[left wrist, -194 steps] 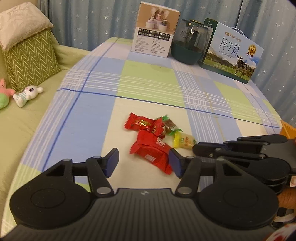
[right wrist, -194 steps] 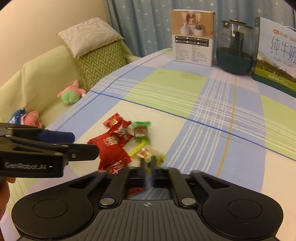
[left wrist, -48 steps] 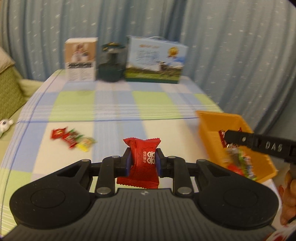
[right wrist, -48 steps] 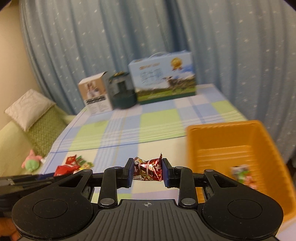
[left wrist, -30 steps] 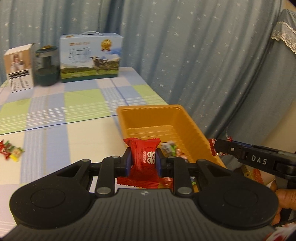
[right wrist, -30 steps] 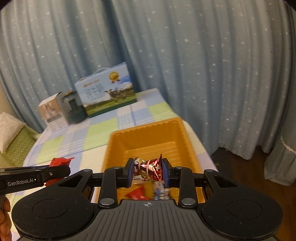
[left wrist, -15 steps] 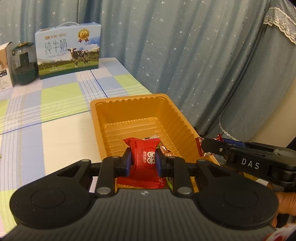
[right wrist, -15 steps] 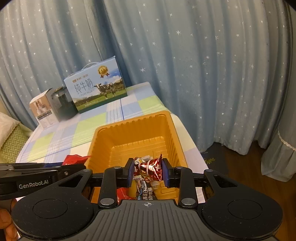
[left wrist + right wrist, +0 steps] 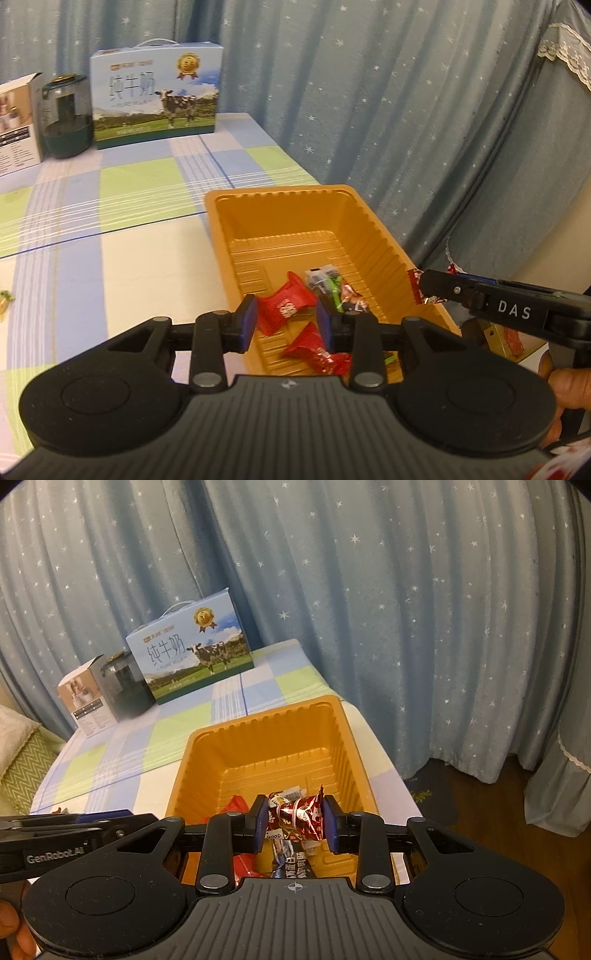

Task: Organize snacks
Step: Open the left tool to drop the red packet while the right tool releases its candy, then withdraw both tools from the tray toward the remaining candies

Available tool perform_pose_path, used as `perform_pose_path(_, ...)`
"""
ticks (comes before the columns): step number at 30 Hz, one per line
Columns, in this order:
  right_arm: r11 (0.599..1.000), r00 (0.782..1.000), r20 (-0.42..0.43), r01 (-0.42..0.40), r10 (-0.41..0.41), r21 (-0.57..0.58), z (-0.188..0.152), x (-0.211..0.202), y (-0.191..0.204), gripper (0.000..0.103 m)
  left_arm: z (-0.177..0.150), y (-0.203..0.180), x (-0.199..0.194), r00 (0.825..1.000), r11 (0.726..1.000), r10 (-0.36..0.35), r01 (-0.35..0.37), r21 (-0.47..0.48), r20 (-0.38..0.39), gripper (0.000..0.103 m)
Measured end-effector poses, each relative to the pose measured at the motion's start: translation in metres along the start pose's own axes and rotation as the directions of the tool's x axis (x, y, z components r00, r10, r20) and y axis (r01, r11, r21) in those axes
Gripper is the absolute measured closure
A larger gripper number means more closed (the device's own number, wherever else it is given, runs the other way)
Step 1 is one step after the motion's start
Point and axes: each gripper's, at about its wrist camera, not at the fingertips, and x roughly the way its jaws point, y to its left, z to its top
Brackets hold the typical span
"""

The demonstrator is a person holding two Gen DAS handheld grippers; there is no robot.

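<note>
Over the ribbed orange tray point(image 9: 347, 738), the right gripper point(image 9: 294, 821) pinches a crinkly foil candy point(image 9: 301, 818).

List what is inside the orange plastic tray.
Orange plastic tray: two red wrapped candies, a green and clear wrapped sweet. The left gripper hides the near end.

You've got an orange ribbed tray point(image 9: 373, 221) near the table's 3 o'clock edge, holding a red packet point(image 9: 286, 306) flat at its middle, another red one point(image 9: 317, 352) toward 6 o'clock, and green-and-silver candies point(image 9: 328, 282). A dark-red foil candy point(image 9: 299, 818) hangs above it, pinched sideways.
</note>
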Motion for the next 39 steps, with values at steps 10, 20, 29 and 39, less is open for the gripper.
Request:
perform_pose_path(10, 1.000, 1.000, 0.004, -0.030, 0.030, -0.001, 0.005, 0.007, 0.008, 0.071, -0.006, 0.022, -0.016, 0.999, 0.999, 0.041, -0.041, -0.031, 0.017, 0.072)
perform_pose_path(20, 0.992, 0.998, 0.007, -0.070, 0.069, 0.102, 0.001, 0.005, -0.005, 0.036, -0.017, 0.037, -0.027, 0.996, 0.995, 0.083, -0.082, -0.048, 0.015, 0.071)
perform_pose_path(29, 0.996, 0.999, -0.010, -0.042, 0.043, 0.077, -0.013, -0.016, 0.006, 0.036, -0.031, 0.045, -0.052, 0.993, 0.991, 0.116, -0.114, -0.072, 0.019, 0.069)
perform_pose_path(39, 0.996, 0.997, 0.002, -0.083, 0.083, 0.026, -0.016, -0.038, 0.048, 0.036, -0.046, 0.061, -0.099, 0.982, 0.978, 0.181, -0.175, -0.110, 0.047, 0.059)
